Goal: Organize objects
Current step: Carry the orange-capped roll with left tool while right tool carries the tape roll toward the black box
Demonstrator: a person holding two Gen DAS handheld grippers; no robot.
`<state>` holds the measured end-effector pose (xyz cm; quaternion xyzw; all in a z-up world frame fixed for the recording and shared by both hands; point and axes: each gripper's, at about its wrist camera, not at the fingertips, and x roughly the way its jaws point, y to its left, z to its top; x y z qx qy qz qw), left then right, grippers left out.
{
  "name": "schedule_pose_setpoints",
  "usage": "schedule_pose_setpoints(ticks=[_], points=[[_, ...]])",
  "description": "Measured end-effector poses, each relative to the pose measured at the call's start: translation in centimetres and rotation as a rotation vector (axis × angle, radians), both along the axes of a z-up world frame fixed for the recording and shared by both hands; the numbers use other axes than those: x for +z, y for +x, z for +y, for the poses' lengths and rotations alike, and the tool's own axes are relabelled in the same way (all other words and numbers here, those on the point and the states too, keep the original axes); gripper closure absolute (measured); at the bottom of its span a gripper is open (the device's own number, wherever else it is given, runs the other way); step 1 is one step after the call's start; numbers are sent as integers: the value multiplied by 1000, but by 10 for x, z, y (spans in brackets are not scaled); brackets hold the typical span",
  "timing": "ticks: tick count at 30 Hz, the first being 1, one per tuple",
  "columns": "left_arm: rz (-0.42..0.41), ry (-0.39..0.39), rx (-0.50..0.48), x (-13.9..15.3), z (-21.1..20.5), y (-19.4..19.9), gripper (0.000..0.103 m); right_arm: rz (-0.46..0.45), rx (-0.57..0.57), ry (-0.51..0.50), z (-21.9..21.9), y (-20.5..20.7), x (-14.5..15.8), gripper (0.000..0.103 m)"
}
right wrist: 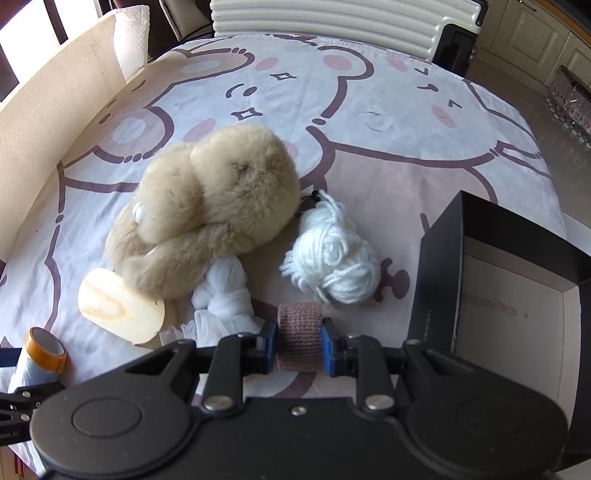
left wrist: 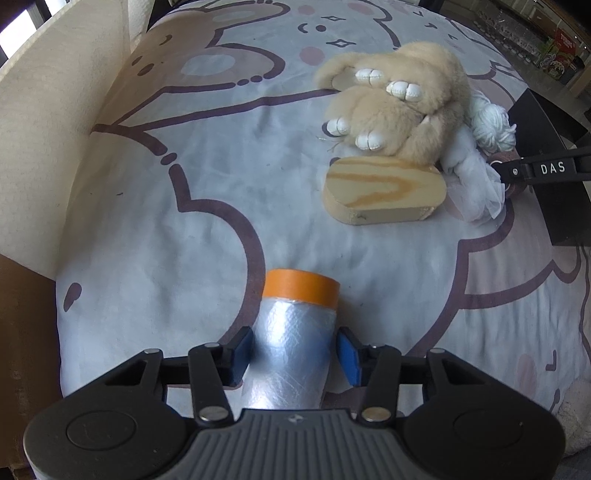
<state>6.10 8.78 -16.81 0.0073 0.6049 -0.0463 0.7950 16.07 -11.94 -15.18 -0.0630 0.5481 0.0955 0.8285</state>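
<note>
A roll of clear plastic film with an orange tape end (left wrist: 295, 332) lies on the cartoon-print sheet (left wrist: 184, 221). My left gripper (left wrist: 295, 354) is shut on it, blue pads against both of its sides. The same roll (right wrist: 37, 362) shows at the lower left of the right wrist view. My right gripper (right wrist: 299, 343) is shut on a small brown bandage roll (right wrist: 298, 332), held just above the sheet. A black open box (right wrist: 436, 277) stands right beside it. A beige plush toy (right wrist: 207, 206), a wooden block (right wrist: 118, 306), white yarn (right wrist: 332, 258) and a white mesh cloth (right wrist: 221, 299) lie clustered together.
A cardboard wall (left wrist: 55, 129) runs along the left side of the sheet. A paper towel roll (right wrist: 129, 40) and a white ribbed suitcase (right wrist: 332, 22) stand at the far edge. The plush toy (left wrist: 399, 103) leans partly over the wooden block (left wrist: 384, 192).
</note>
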Motion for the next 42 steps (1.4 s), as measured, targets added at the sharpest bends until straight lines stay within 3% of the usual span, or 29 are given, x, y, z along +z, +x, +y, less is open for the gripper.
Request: schedule_pose_setpoints(ticks=[7,27,42], points=[[-16,8,4,6,3,0,60,3,-20,39,-4,1,3,78],[-155,24,90,59,-12,-21,60,-135,-8,109,-23,-39,67,78],[-239,-7,139,90,-33,-28,60,-198,-6,143,-42,-71,103,78]])
